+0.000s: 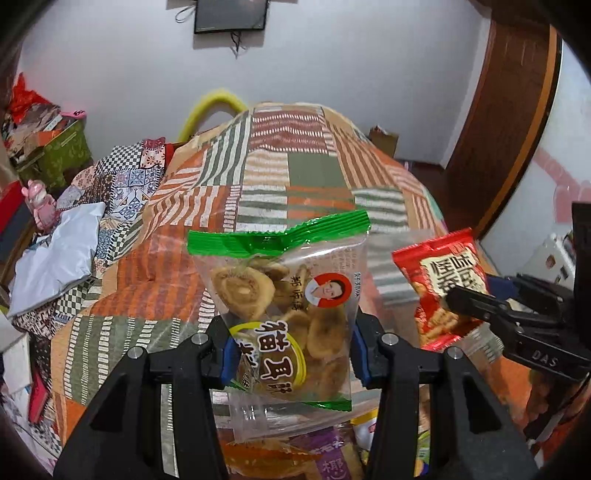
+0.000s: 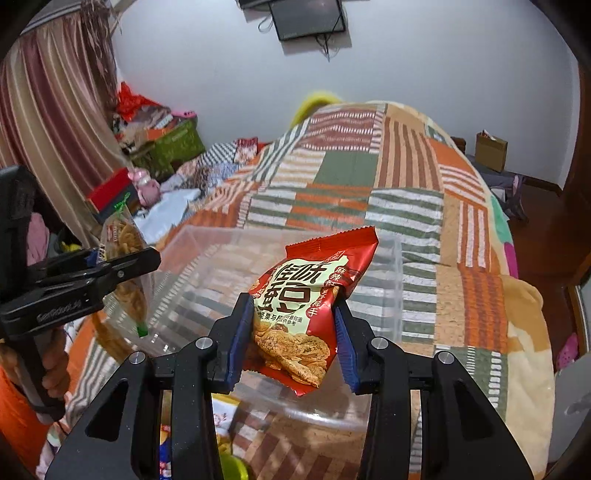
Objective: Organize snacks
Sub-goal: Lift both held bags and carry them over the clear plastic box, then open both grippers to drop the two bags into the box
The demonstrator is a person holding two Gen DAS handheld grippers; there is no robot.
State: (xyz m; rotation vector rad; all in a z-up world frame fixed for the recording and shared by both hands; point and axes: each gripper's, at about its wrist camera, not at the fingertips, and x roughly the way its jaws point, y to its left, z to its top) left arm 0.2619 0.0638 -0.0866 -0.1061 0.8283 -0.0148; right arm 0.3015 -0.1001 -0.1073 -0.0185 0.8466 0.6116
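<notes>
Two snack bags up in the air over a bed, one in each pair of tongs.

Left gripper [image 1: 290,354]: squeezed tight on a clear bag with a green top [image 1: 280,295]. Round brown cookies inside, a yellow ring and a small round red sticker on the front. Blue pads pressing on both sides of the bag, low down. Bag standing up, green edge at the top.

Right gripper [image 2: 291,332]: squeezed tight on a red snack bag [image 2: 310,302]. Crispy brown pieces printed on it, big dark letters on a pale patch. Bag a bit tilted and crumpled, top corner leaning to the right.

Just under and behind both bags: a clear plastic box [image 2: 395,280], sitting on a patchwork blanket [image 2: 406,173] with orange, green and white stripes. Box mostly see-through, blanket stripes showing through the walls.

Down at the bottom, near the tongs: more snack packs [image 1: 332,458], purple, orange and yellow ones, partly hidden.

In the right view, far left: the other tongs with the cookie bag, and a hand [image 2: 55,365] around the handle. On the white wall far back: a dark screen [image 2: 308,18].
</notes>
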